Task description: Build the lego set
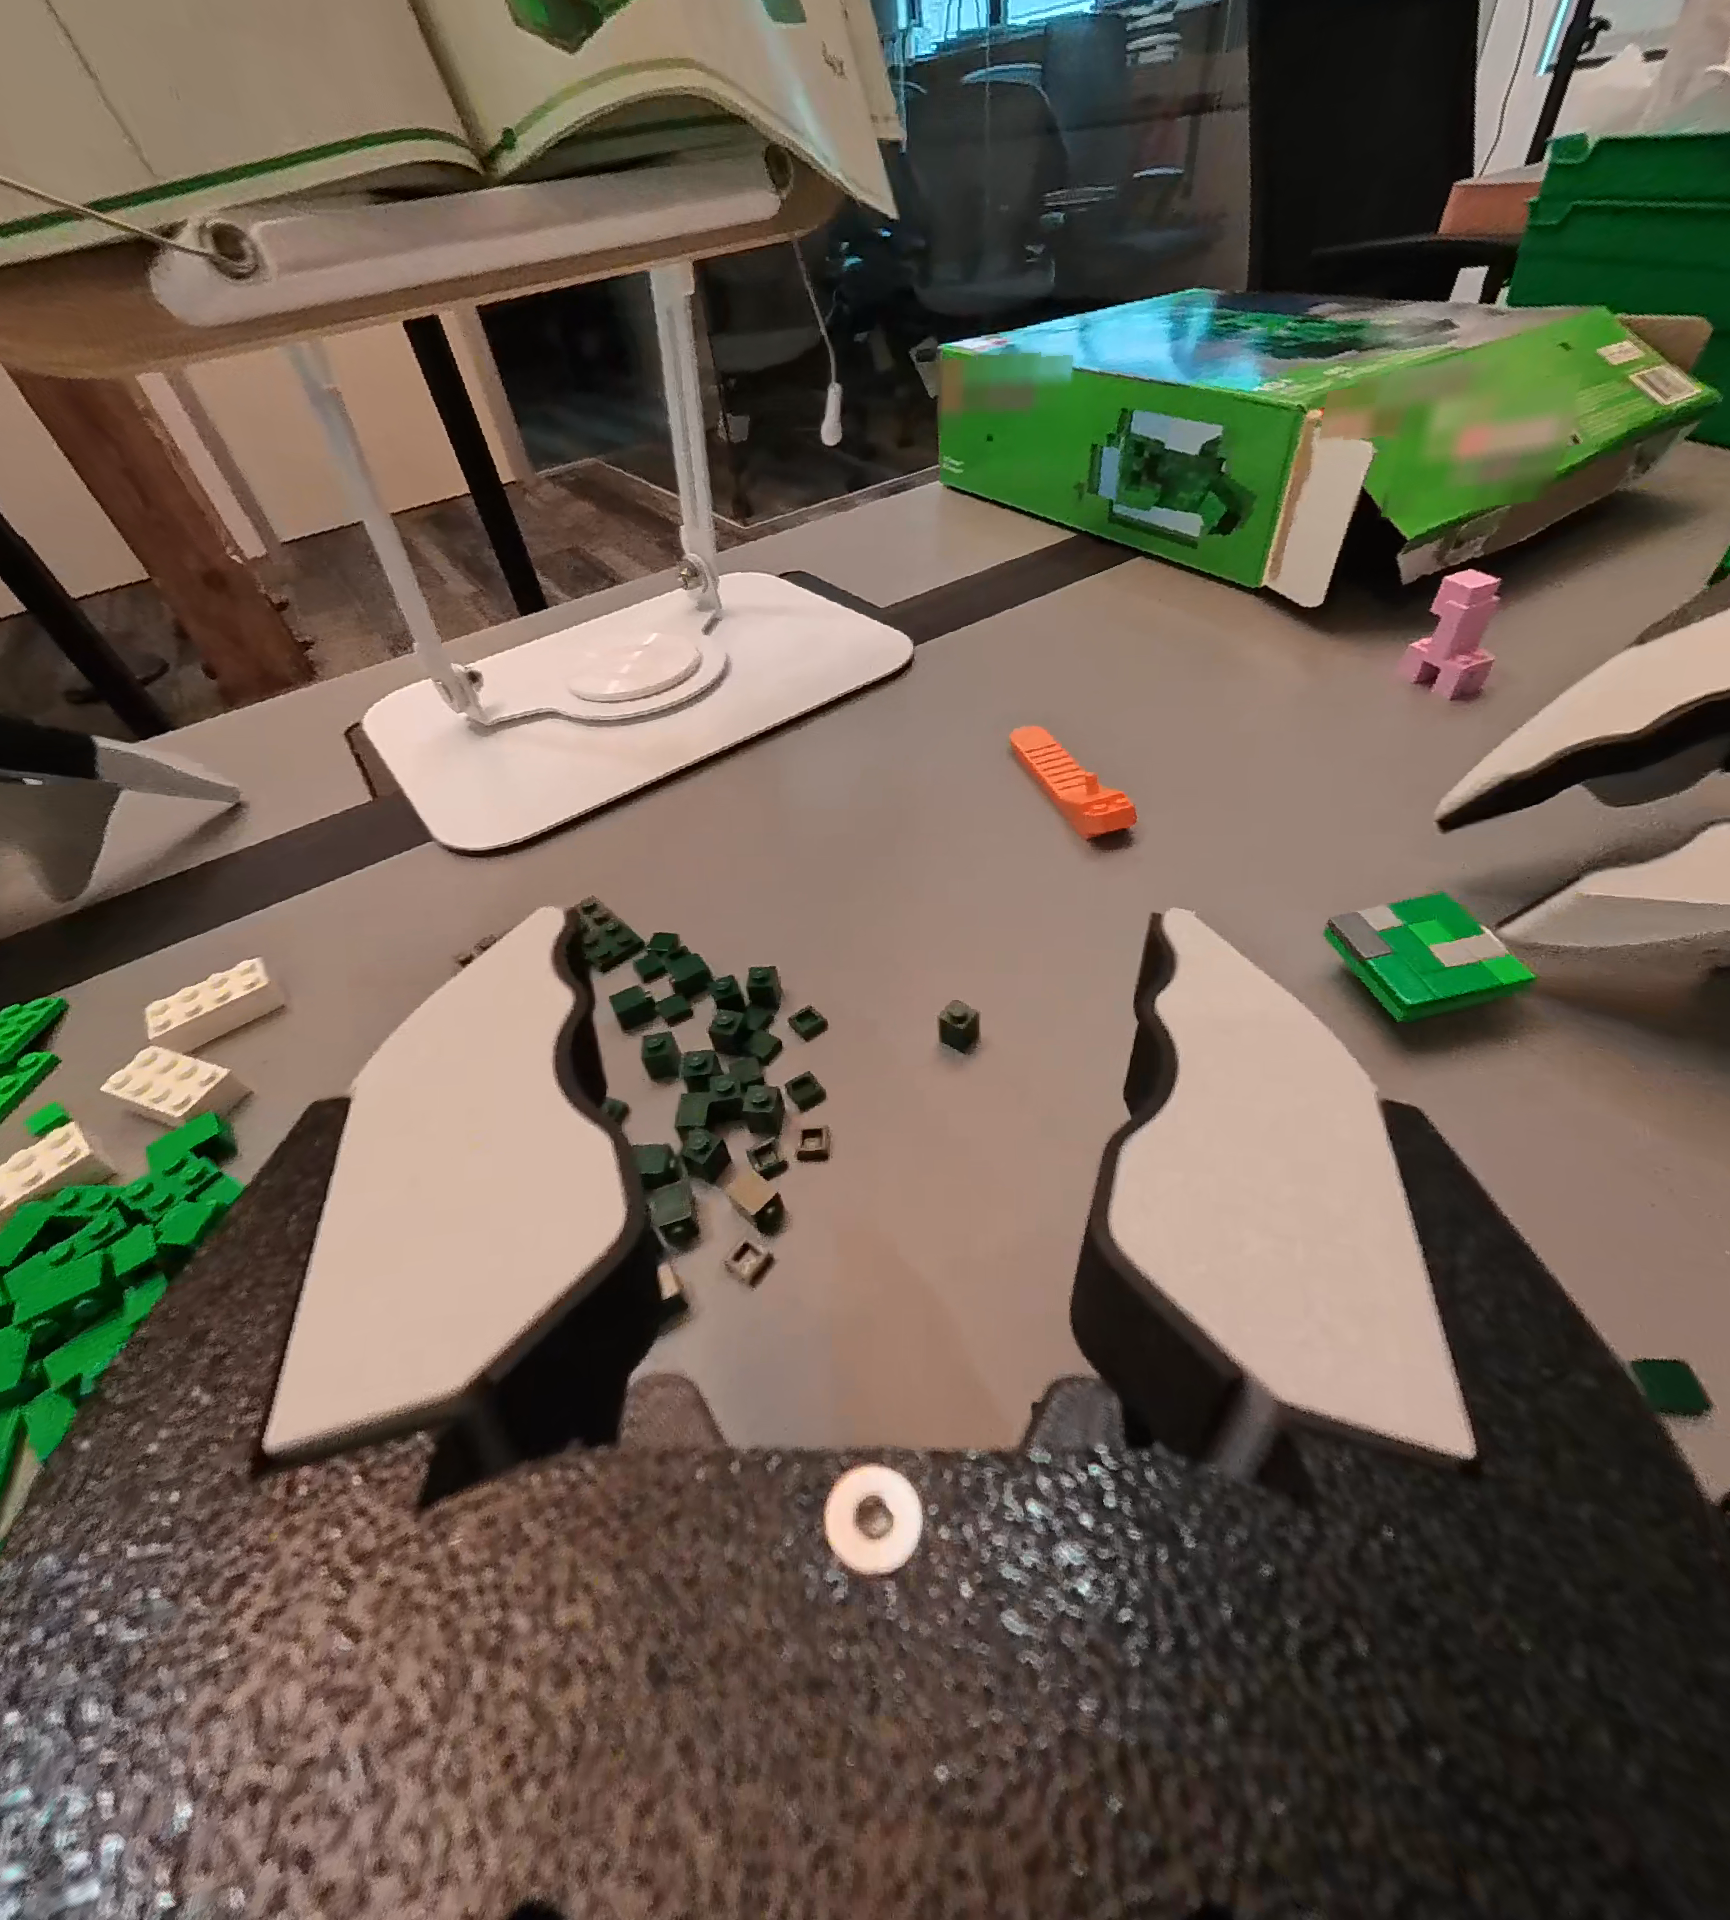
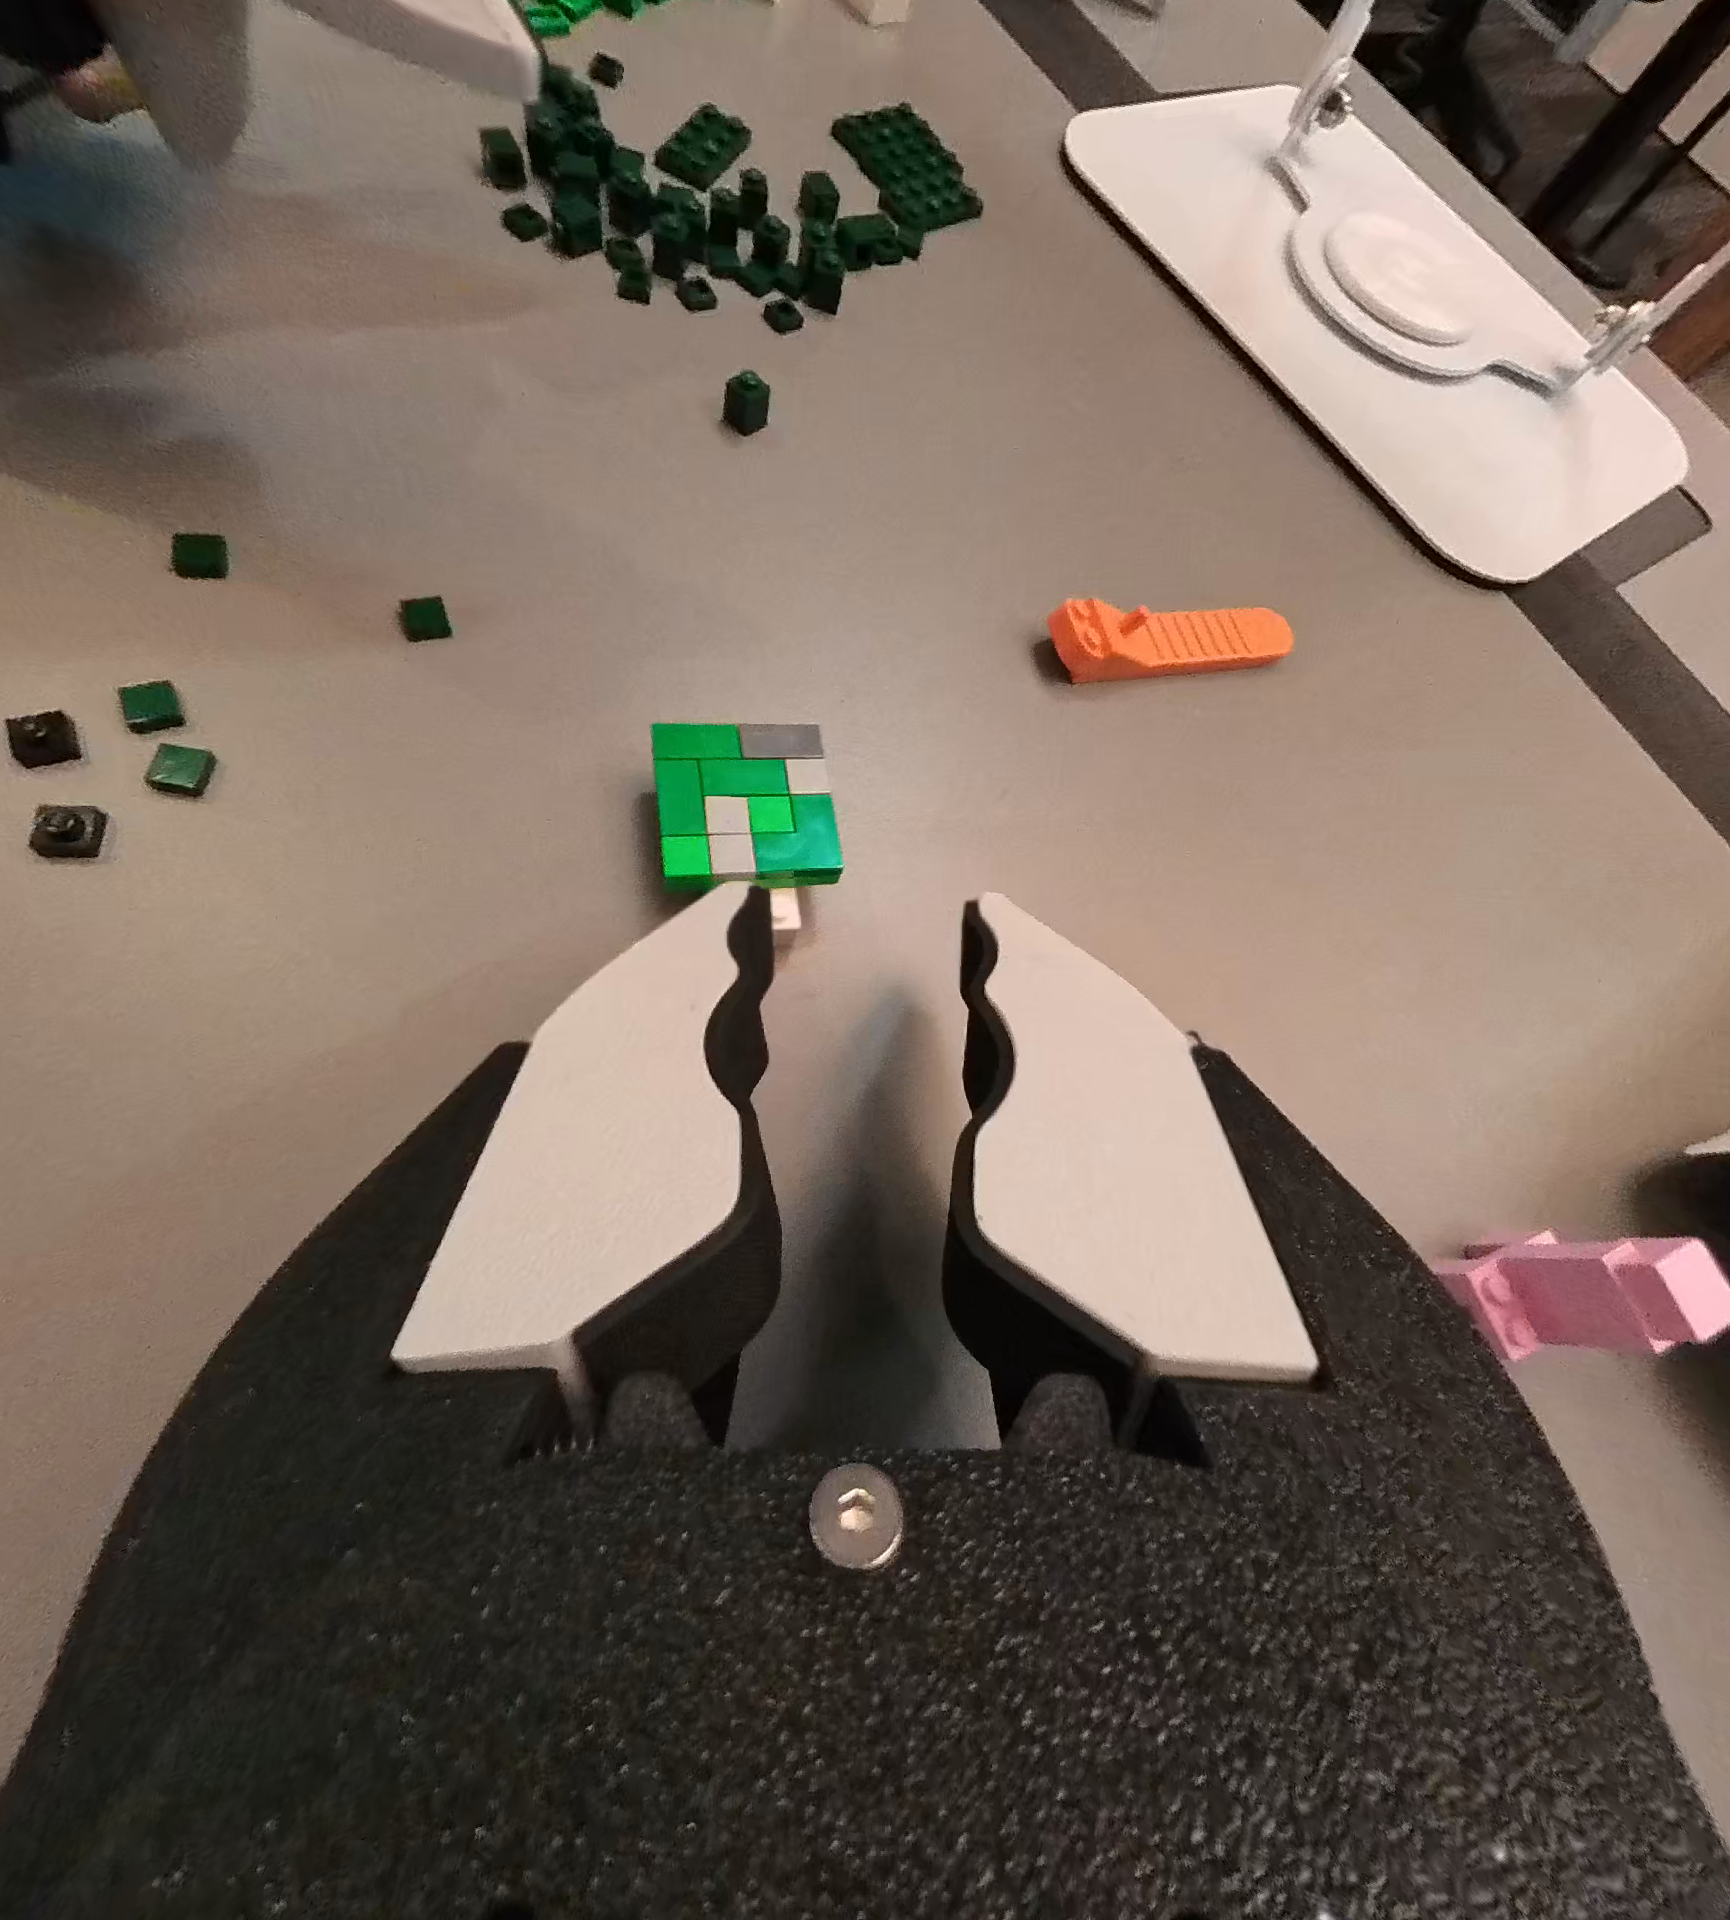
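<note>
Right, left claw [image 1: 861, 935] spread wide above the grey bench [image 1: 944, 1299], nothing between its fingers. Sat beside the heap of dark green small bricks [image 1: 710, 1060], with the heap's near edge partly hidden behind the left finger [image 1: 487, 1143]. Stood alone in the gap ahead: a single dark green brick [image 1: 957, 1023], upright, clear of the heap.

Over on the right, right claw [image 2: 866, 904] also parted, empty, tips just short of the green and grey tiled plate [image 2: 745, 805]. Peeked out from under that plate's near edge: a small white piece [image 2: 788, 914], mostly covered, kind hard to tell. Lay flat beyond the plate, well apart: the orange brick separator [image 2: 1167, 641].

Scattered to the left in the right wrist view: a few dark green tiles [image 2: 151, 707] and two black studded bits [image 2: 42, 738]. Blurred out at top left, the other claw, no detail readable.

Cut off at the frame edges: the bright green pile [image 1: 30, 1309] and white bricks [image 1: 212, 1000] at far left, the pink figure [image 2: 1588, 1294] half behind the right claw's body. Propped overhead on a white stand [image 1: 632, 717], an open booklet [image 1: 373, 94], only its lower edge seen. Lying farther back, the green box [image 1: 1287, 436], flap open.
</note>
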### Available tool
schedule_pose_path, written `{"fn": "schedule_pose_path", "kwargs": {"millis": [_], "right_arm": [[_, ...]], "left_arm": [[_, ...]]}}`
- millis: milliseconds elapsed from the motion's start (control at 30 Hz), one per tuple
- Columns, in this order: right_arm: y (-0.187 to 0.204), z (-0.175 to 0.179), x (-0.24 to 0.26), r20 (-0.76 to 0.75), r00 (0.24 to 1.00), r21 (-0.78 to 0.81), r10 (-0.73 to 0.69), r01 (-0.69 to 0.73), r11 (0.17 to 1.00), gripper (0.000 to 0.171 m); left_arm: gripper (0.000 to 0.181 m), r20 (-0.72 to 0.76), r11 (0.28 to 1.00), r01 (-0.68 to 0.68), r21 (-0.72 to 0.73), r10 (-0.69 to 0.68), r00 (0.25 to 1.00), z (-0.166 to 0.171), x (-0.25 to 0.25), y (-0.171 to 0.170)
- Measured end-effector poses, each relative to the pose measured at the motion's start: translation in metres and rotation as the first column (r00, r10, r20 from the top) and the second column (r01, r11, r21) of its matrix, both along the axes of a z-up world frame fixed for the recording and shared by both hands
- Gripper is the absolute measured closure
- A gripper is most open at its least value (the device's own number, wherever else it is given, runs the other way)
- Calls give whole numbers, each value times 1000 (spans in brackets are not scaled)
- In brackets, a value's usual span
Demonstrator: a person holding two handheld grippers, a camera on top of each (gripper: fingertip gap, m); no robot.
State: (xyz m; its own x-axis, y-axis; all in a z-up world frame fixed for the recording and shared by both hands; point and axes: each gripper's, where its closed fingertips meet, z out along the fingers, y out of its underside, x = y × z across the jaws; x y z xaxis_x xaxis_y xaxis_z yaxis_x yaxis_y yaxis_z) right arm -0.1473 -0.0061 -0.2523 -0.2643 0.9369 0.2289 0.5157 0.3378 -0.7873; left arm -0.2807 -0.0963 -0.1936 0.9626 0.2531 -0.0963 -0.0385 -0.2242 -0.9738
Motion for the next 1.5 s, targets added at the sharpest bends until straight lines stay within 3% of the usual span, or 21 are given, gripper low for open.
{"fn": "schedule_pose_path", "kwargs": {"millis": [300, 600, 1033, 1367, 1500], "right_arm": [[3, 5, -1, -37, 999, 4, -13, 14, 1000, 138], [-23, 1, 7, -28, 984, 65, 174, -172, 983, 134], [-7, 2, -1, -32, 998, 66, 56, -54, 996, 135], [-4, 28, 5, -222, 975, 72, 34, -19, 997, 138], [-5, 28, 5, -226, 973, 84, 38, -19, 996, 139]], "left_arm": [[88, 33, 998, -23, 64, 21, 999, 9, -8, -11], [88, 24, 994, -60, 88, 58, 998, 14, -21, -13], [92, 29, 994, -103, 45, 102, 994, 3, -28, -14], [103, -24, 948, -316, 32, 317, 948, 13, -93, -66], [108, 25, 950, -313, 9, 312, 950, 16, -101, -81]]}}
